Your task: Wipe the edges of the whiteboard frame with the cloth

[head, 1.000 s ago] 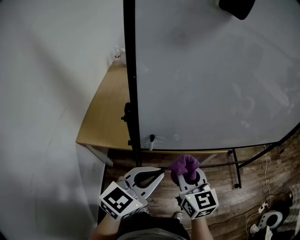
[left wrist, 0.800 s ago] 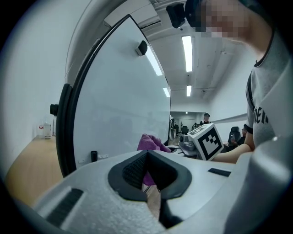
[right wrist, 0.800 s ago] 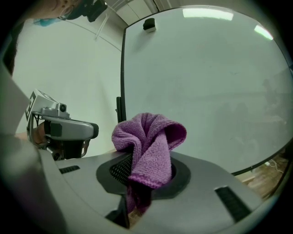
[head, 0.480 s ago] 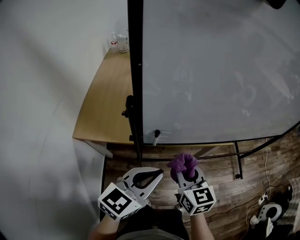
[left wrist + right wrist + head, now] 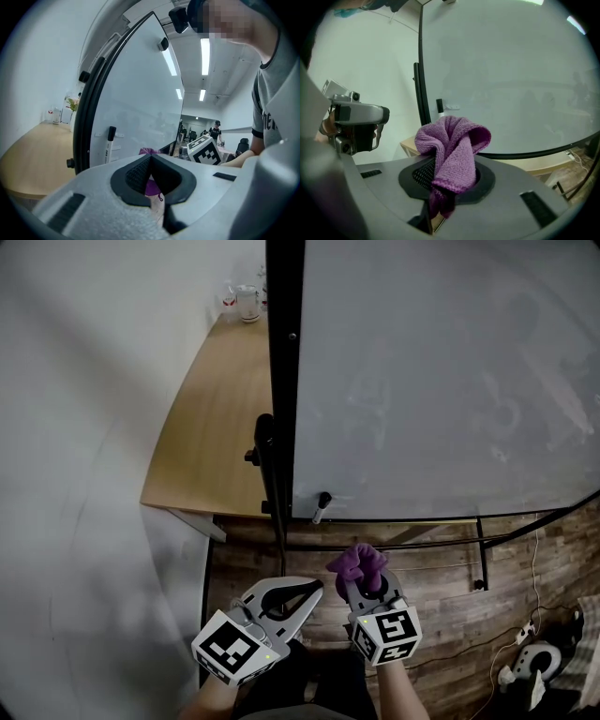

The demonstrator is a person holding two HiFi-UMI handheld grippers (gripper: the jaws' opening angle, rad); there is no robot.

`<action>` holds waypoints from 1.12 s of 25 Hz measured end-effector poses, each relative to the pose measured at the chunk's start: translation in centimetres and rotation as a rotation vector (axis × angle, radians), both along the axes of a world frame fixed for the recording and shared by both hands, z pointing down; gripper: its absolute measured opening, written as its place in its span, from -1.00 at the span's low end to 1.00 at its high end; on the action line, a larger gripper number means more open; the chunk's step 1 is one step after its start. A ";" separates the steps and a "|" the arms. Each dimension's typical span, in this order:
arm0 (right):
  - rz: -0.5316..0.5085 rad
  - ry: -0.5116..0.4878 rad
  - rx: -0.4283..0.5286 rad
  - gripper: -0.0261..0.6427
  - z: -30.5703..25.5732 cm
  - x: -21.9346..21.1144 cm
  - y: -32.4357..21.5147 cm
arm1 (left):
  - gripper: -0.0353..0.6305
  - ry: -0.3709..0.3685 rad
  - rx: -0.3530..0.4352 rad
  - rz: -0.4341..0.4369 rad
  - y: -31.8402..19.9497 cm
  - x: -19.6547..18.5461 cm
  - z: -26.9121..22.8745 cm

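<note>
A white whiteboard (image 5: 441, 371) with a black frame (image 5: 281, 381) stands ahead of me. Its left edge (image 5: 422, 84) runs vertically, and its bottom edge (image 5: 543, 147) curves to the right. My right gripper (image 5: 361, 579) is shut on a bunched purple cloth (image 5: 356, 563), which sticks up from between the jaws (image 5: 450, 150), short of the board's lower edge. My left gripper (image 5: 305, 594) hangs beside it to the left, shut with nothing held (image 5: 150, 176). A black-capped marker (image 5: 322, 506) rests at the board's lower left corner.
A wooden desk (image 5: 211, 427) sits left of the board against the white wall, with a cup (image 5: 247, 302) at its far end. The stand's black legs (image 5: 480, 554) cross the wood floor. Cables and a white device (image 5: 530, 667) lie at lower right.
The head view has shifted, so the board frame now sits further right and lower in view. Both grippers have dropped slightly in view. The cloth stays clamped in the right gripper.
</note>
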State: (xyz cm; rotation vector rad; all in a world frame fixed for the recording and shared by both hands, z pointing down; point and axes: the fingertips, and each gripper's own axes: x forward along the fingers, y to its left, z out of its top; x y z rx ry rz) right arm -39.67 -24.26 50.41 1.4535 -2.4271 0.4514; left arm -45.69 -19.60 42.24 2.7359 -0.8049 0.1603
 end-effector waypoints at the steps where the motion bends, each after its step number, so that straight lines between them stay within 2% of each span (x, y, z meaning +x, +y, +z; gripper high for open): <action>1: -0.008 0.004 -0.005 -0.72 0.5 -0.4 -0.2 | -0.84 0.000 -0.003 -0.001 0.0 -0.2 0.3; 6: -0.044 0.010 -0.031 -0.72 3.2 -2.9 -1.2 | -0.84 -0.001 -0.036 -0.029 -0.3 -1.4 1.6; 16: -0.097 0.039 -0.061 -0.72 7.7 -7.5 -4.0 | -0.84 -0.013 -0.044 -0.061 -0.7 -3.1 3.5; 28: -0.093 0.069 -0.075 -0.72 9.2 -11.7 -7.7 | -0.84 -0.015 -0.054 -0.112 -1.1 -5.1 4.0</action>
